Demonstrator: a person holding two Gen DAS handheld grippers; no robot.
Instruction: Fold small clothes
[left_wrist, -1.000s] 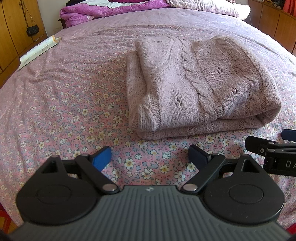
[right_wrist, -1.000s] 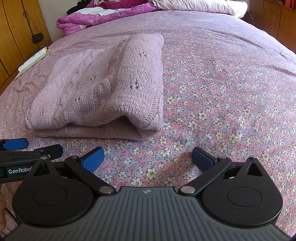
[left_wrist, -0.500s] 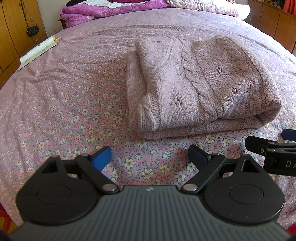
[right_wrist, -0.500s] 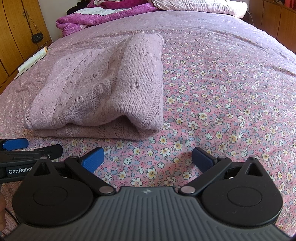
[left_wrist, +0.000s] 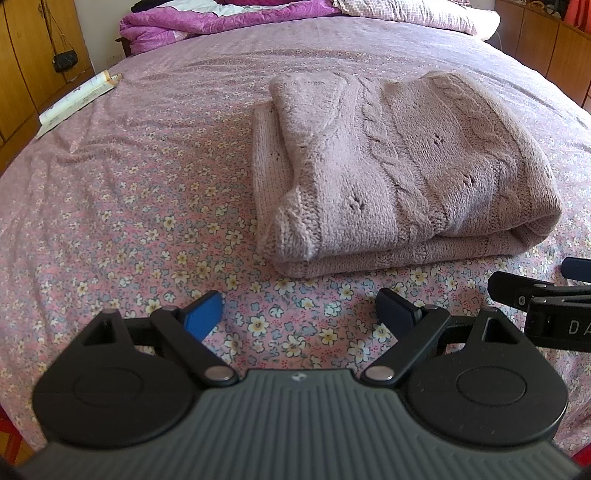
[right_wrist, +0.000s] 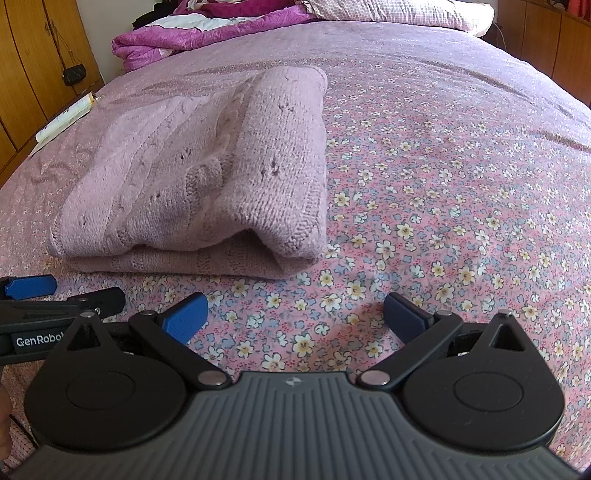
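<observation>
pink knit sweater (left_wrist: 402, 173) folded on floral bed (left_wrist: 129, 184), left hand-held gripper (left_wrist: 299, 308) and right hand-held gripper (right_wrist: 293, 314) both wide, holding nothing, just short of it

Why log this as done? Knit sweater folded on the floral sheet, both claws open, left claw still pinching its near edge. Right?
Not quite. The left claw pinches nothing: the left wrist view shows its jaws open over bare floral sheet, short of the knit sweater. The rest holds: the sweater lies folded and the right claw is open too.
</observation>
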